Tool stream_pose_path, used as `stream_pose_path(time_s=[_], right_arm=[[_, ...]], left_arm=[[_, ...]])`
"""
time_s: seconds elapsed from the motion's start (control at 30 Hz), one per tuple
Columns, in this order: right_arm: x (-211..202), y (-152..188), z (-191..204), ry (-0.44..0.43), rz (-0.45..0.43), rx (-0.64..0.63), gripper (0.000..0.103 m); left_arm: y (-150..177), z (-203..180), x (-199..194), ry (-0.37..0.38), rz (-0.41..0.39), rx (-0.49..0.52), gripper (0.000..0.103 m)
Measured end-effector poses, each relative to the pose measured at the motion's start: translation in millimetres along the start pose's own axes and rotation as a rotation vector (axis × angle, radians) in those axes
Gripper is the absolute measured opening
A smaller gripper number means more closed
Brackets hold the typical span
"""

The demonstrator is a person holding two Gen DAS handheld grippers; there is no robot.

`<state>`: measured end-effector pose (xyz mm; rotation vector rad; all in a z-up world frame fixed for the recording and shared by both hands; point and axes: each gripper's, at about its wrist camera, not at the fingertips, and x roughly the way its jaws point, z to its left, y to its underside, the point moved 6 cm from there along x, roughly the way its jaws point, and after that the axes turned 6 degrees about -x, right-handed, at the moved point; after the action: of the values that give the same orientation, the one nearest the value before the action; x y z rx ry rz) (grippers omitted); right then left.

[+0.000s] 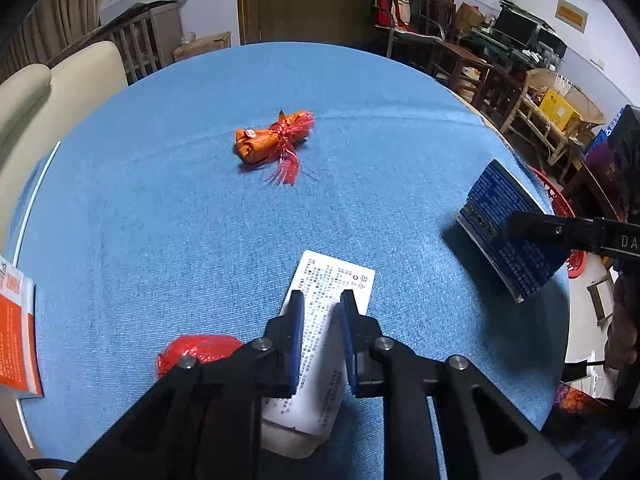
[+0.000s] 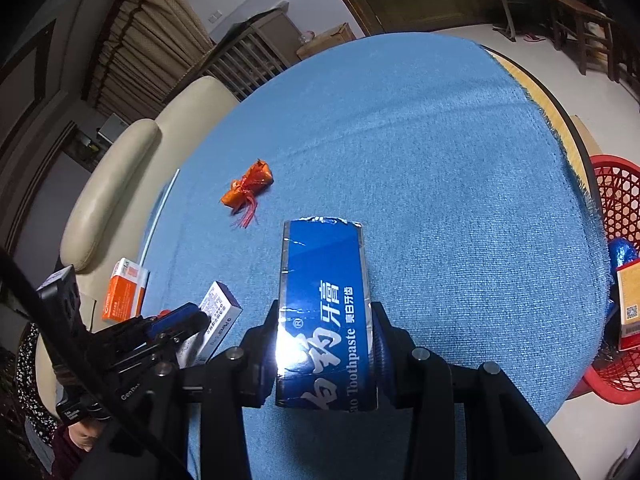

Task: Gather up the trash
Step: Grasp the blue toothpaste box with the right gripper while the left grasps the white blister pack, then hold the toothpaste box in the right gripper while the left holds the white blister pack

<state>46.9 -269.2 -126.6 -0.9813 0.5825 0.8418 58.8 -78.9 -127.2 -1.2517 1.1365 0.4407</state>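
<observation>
Collection under way, not finished. Right gripper [image 2: 325,332] pinching blue toothpaste box [image 2: 326,312], fingers pressed against its two long sides; box lifted off the table [image 2: 440,168], not yet over red basket [image 2: 618,208]. Basket on the floor just beyond the table's edge, already holding a blue wrapper and a yellow-orange box, so some trash judged binned. Left gripper [image 1: 322,324] with fingers closed on white printed box [image 1: 328,320]; whether that box is raised or resting on the table cannot be told.

Left on the table: orange wrapped bundle [image 1: 272,142] with red ribbon, well apart from the basket toward the table's middle; red foil wrapper [image 1: 200,350] just beside the left gripper; orange-and-white carton [image 1: 16,328] at the table's edge farthest from the basket.

Carton cut off in the left view. Red foil wrapper partly hidden behind the gripper. Basket's contents only partly visible.
</observation>
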Motion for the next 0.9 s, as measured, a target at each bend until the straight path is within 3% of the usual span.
stream_pose_path(time_s=[0.03,0.1,0.17,0.6,0.9], right_arm=[[0,0,0,0.000,-0.001,0.001,0.043],[0,0,1,0.002,-0.001,-0.002,0.043],[1,1,2,0.003,0.000,-0.004,0.044],[3,6,10,0.025,-0.003,-0.062,0.044],[0,6,6,0.015,-0.017,-0.051,0.044]], left_arm=[[1,0,1,0.000,0.009,0.000,0.024],[2,0,0,-0.003,0.008,0.006,0.048],[3,0,2,-0.004,0.004,0.017,0.056],[19,-16,13,-0.011,0.022,0.092,0.056],[9,-12,11,-0.024,-0.013,0.043,0.051]])
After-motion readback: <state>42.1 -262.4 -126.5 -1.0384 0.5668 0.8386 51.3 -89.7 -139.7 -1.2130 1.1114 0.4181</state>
